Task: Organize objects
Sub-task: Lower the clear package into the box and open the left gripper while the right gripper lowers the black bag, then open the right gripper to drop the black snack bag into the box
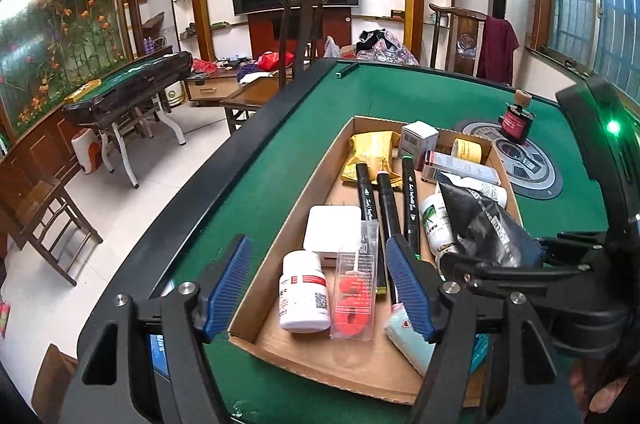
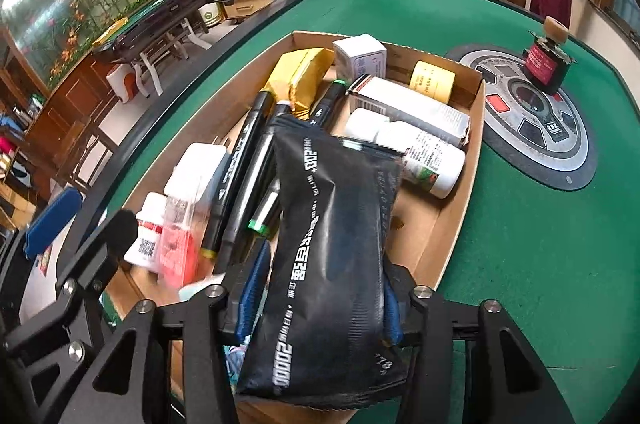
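A shallow cardboard box point(image 1: 360, 364) sits on the green table and holds many small items. My right gripper point(image 2: 320, 288) is shut on a black foil pouch point(image 2: 332, 244) and holds it above the box's near end; the pouch also shows in the left wrist view point(image 1: 488, 224). My left gripper point(image 1: 320, 284) is open and empty, low over the box's near left corner, with a white pill bottle point(image 1: 304, 290) and a clear packet of red pieces point(image 1: 356, 298) between its blue pads. Black markers point(image 1: 388, 204), a white charger point(image 1: 334, 234), a gold pouch point(image 1: 370, 154) and small boxes lie further in.
A dark red jar with a cork lid point(image 2: 546, 60) stands on the round control panel point(image 2: 532, 128) in the table's middle, right of the box. The table's black raised rim point(image 1: 224, 164) runs along the left. Chairs stand beyond the far edge.
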`<state>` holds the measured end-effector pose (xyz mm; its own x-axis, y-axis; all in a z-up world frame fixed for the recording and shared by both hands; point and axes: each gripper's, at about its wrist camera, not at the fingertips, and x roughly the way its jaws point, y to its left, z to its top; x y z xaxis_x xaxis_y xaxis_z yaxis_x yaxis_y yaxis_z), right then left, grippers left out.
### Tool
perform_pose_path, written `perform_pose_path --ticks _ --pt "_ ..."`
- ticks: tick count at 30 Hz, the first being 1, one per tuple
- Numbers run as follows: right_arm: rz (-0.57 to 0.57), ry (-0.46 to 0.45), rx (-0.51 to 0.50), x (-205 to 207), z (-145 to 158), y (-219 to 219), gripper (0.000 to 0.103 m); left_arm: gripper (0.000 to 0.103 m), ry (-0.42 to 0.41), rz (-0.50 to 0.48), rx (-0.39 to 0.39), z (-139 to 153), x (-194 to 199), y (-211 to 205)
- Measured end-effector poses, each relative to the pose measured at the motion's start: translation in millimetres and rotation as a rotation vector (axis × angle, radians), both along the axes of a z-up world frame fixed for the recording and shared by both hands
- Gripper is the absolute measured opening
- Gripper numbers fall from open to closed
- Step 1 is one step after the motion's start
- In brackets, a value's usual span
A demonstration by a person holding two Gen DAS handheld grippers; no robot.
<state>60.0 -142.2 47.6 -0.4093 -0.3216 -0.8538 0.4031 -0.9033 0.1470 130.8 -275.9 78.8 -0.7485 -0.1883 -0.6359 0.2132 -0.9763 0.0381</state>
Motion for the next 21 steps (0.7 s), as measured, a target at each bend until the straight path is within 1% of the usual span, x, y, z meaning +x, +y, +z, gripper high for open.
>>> perform_pose_path --ticks 2,6,10,14,17,21 --pt "0.003 0.007 0.003 3 1 1 0.057 0.071 0.003 0.005 -0.006 0 2 0" --pt "0.001 0.015 0.019 7 1 3 0.058 0.072 0.008 0.013 -0.010 2 4 1" --pt "-0.027 0.012 0.022 9 0 12 0.061 0.073 0.014 0.016 -0.019 3 9 4" --pt "-0.031 0.013 -0.001 13 4 18 0.061 0.074 0.017 0.015 -0.026 5 13 6" --pt "-0.009 -0.002 -0.020 19 6 17 0.066 0.075 0.023 0.021 -0.031 6 16 9" --pt "-0.004 -0.008 -0.041 26 11 21 0.068 0.078 0.034 0.031 -0.034 10 21 9"
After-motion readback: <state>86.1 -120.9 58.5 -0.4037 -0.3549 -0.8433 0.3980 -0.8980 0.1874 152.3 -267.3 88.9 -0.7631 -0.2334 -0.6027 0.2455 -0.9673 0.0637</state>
